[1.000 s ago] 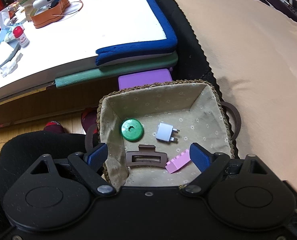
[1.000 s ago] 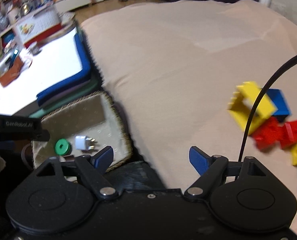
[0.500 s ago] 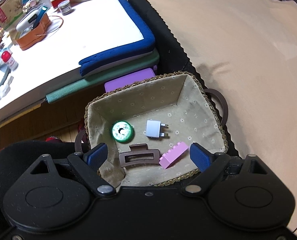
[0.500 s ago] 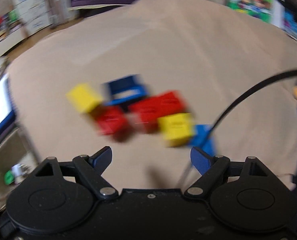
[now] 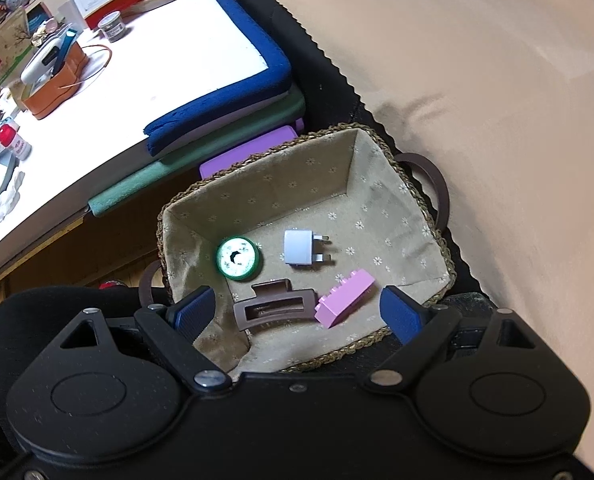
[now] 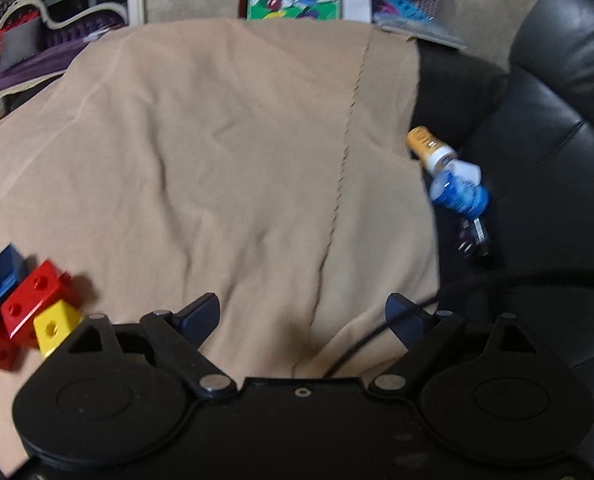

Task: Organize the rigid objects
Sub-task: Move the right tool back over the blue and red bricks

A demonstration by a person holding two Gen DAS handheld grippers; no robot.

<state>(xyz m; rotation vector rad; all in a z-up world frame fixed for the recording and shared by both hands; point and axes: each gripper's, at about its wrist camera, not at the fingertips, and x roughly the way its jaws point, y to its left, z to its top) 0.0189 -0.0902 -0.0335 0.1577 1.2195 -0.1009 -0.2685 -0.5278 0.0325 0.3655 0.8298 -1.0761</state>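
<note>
In the left wrist view a woven basket (image 5: 417, 184) with floral lining holds a green lid (image 5: 237, 259), a white plug adapter (image 5: 301, 248), a brown hair claw (image 5: 275, 309) and a pink brick (image 5: 345, 298). My left gripper (image 5: 297, 314) is open and empty just above the basket's near edge. In the right wrist view my right gripper (image 6: 305, 316) is open and empty over the beige cloth (image 6: 217, 140). Red, yellow and blue blocks (image 6: 25, 304) lie at its left. An orange bottle (image 6: 431, 148) and a blue bottle (image 6: 459, 196) lie at the right.
A white low table (image 5: 137, 60) with a brown organiser (image 5: 55, 80) and a small jar (image 5: 113, 28) stands beyond the basket. Folded blue and green mats (image 5: 225, 120) lie beside it. A black leather seat (image 6: 537, 160) borders the cloth at right. A cable (image 6: 377, 344) runs near the right gripper.
My right gripper has swung right across the cloth; the blocks slid from the right side of its view to the far left, and the bottles came into view. My left gripper shifted slightly over the basket.
</note>
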